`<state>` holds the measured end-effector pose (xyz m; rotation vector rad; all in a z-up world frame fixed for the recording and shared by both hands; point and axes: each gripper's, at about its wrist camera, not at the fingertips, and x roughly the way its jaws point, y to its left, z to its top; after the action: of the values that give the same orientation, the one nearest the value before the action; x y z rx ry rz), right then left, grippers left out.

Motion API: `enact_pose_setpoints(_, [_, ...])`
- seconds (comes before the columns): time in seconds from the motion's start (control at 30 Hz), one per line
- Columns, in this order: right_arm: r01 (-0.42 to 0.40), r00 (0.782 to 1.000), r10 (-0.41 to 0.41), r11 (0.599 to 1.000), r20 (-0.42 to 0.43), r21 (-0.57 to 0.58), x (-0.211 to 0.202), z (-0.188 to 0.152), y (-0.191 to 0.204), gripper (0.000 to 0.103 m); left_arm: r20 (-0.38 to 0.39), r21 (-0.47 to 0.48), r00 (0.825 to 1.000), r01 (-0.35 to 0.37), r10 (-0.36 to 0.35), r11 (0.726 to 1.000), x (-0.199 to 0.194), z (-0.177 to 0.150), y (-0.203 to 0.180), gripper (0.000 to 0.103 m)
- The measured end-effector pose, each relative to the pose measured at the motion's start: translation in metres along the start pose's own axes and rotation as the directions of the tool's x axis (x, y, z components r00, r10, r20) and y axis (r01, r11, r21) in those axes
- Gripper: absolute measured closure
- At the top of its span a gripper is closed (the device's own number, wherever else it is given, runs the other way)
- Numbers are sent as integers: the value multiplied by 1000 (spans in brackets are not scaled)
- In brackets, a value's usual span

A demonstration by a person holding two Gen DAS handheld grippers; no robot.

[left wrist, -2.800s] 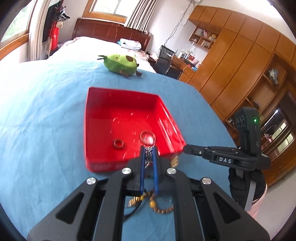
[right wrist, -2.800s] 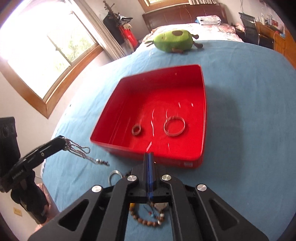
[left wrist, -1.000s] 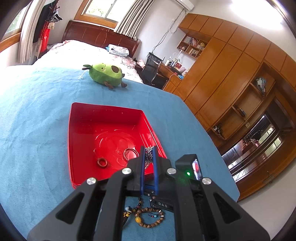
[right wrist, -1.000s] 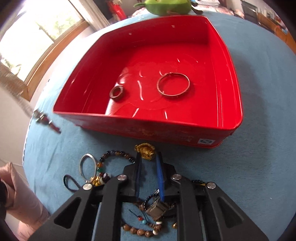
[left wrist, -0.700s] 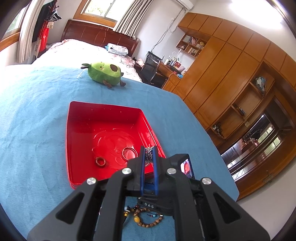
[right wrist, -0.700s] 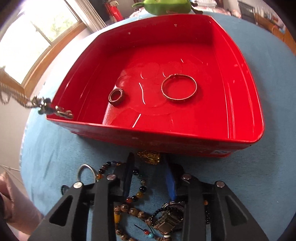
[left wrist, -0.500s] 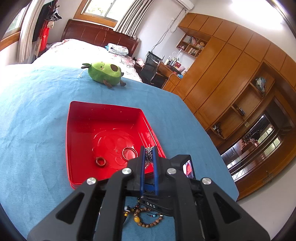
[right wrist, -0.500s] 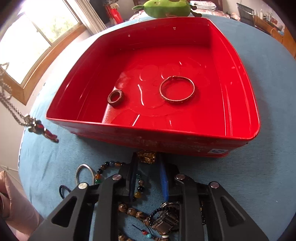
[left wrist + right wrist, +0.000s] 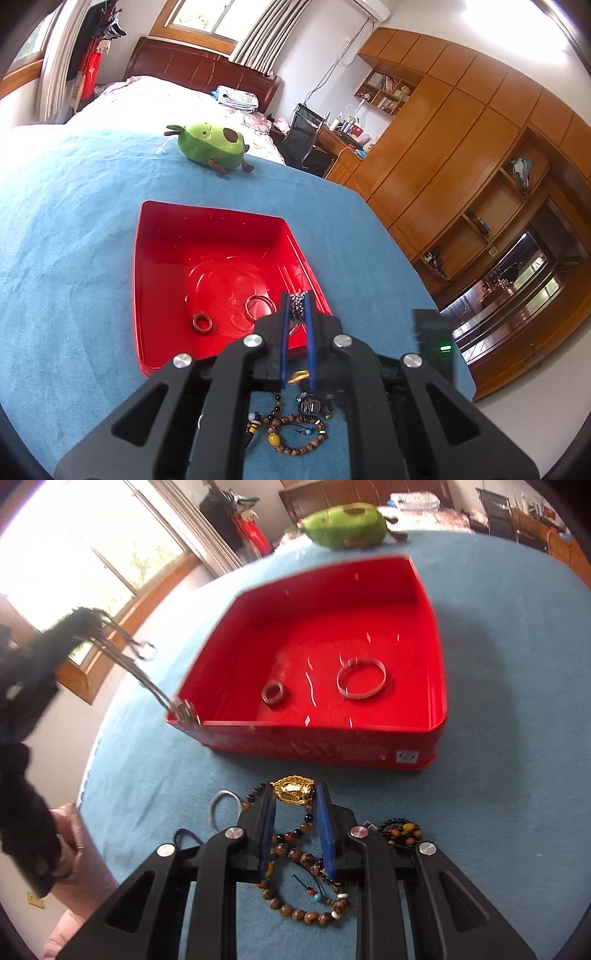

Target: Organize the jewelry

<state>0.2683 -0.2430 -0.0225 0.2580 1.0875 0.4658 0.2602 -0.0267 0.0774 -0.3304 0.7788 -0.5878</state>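
Observation:
A red tray (image 9: 147, 280) (image 9: 317, 746) sits on the blue cloth and holds a dark ring (image 9: 202, 324) (image 9: 272, 693) and a metal bangle (image 9: 260, 305) (image 9: 361, 682). My left gripper (image 9: 296, 299) is shut on a silver chain necklace (image 9: 295, 310); in the right wrist view the chain (image 9: 147, 681) swings at the tray's near left corner. My right gripper (image 9: 294, 794) is shut on a gold pendant (image 9: 293, 789) and holds it just above the bead bracelets (image 9: 306, 912) lying before the tray.
A green avocado plush (image 9: 210, 147) (image 9: 347, 526) lies beyond the tray. A silver hoop (image 9: 225, 806), a dark cord and more beads (image 9: 400, 829) lie on the cloth in front of the tray. The table edge drops off left and right.
My right gripper has closed on the gold pendant and lifted back from the tray. My left gripper has carried the chain to the tray's near left corner.

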Motion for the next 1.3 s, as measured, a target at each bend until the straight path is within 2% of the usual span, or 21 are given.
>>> enact_pose_setpoints(0.23, [12, 995, -10, 1000, 97, -18, -41, 29, 4, 81, 18, -14, 999, -49, 49, 999, 9, 8, 9, 97])
enact_pose_setpoints(0.4, [38, 993, -39, 999, 108, 9, -24, 65, -5, 81, -26, -46, 995, -100, 99, 994, 37, 14, 30, 97])
enact_pose_setpoints(0.53, [45, 997, -46, 999, 65, 25, 10, 80, -14, 81, -60, -59, 990, -135, 131, 989, 57, 17, 46, 97])
enact_pose_setpoints(0.77, [89, 995, -89, 996, 44, 19, 35, 91, -24, 81, -90, -59, 976, -206, 200, 977, 78, 18, 62, 97])
enact_pose_setpoints(1.3, [119, 993, -120, 993, 21, 5, 47, 90, -25, 81, -116, -12, 954, -280, 276, 960, 98, 10, 59, 97])
